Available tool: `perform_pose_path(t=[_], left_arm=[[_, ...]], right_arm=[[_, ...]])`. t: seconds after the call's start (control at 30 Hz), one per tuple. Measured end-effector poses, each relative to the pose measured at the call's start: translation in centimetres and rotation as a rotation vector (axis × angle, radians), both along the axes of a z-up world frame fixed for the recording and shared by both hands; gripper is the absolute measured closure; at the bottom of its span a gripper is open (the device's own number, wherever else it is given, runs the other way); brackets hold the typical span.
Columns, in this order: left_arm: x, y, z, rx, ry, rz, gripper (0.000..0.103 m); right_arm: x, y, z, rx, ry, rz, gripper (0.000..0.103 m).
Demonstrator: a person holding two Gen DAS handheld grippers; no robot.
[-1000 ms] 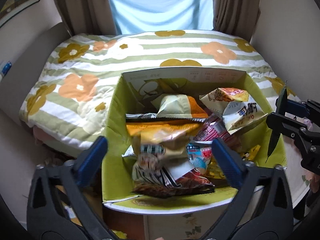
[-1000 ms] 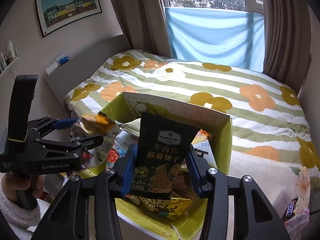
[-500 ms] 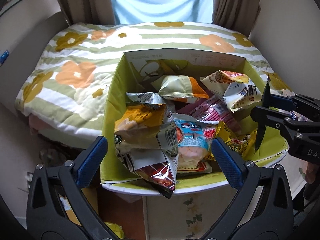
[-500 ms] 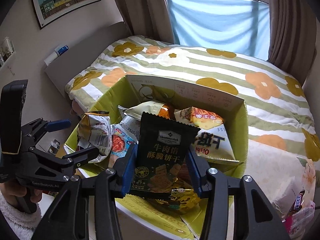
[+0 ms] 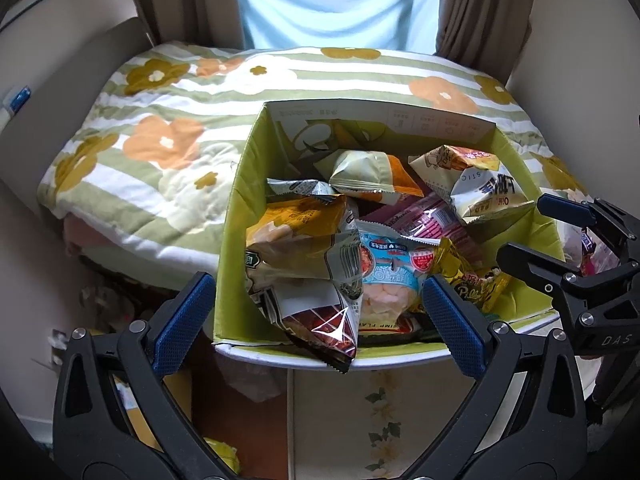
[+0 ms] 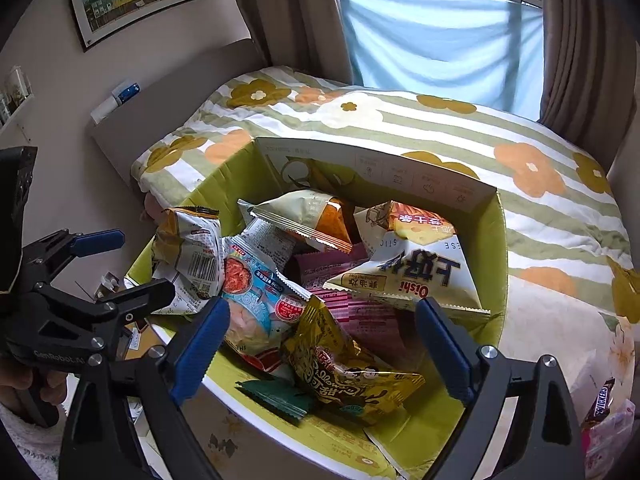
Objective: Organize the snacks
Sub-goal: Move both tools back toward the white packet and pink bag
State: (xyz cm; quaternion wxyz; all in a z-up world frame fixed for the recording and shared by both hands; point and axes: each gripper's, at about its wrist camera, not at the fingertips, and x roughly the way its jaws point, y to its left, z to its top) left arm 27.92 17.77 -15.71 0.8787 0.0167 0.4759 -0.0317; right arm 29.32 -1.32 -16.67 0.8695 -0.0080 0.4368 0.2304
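An open green cardboard box (image 5: 236, 216) (image 6: 492, 240) stands at the foot of the bed, heaped with several snack bags. A yellow-and-silver bag (image 5: 304, 256) hangs over its near edge. A dark green biscuit packet (image 6: 280, 398) lies at the box's front beside a gold bag (image 6: 348, 368). A white Oishi bag (image 6: 412, 276) sits at the back right. My left gripper (image 5: 316, 320) is open and empty just in front of the box. My right gripper (image 6: 320, 344) is open and empty over the box's front edge.
The bed with a striped flower quilt (image 5: 168, 144) lies behind the box. More snacks (image 6: 600, 404) lie on the bed at the right. A cabinet front (image 5: 360, 420) is below the box, with clutter on the floor at the left (image 5: 104, 300).
My right gripper has opened and let go of the dark green biscuit packet, which now lies in the box. My left gripper dropped its yellow bag onto the pile and drew back.
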Motion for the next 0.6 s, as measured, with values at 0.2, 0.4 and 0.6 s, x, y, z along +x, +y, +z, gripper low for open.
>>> perform_pose_path(t=[0.2,0.4,0.6], left_arm=[[-0.7,0.2,0.8,-0.011,-0.01,-0.009,0.0],[-1.1,-0.2,1.8,-0.039,-0.031,-0.038,0.0],[-0.8,-2.5,2.6,-0.066,-0.053,-0.122,0.0]], right_arm=[[-0.8,0.0,0.7,-0.024,-0.038,-0.018,0.011],[-1.9,-1.0,1.9,-0.042,-0.043,-0.055,0.011],[-3.7,-3.8,3.1,-0.071,-0.057,-0.181,0.011]])
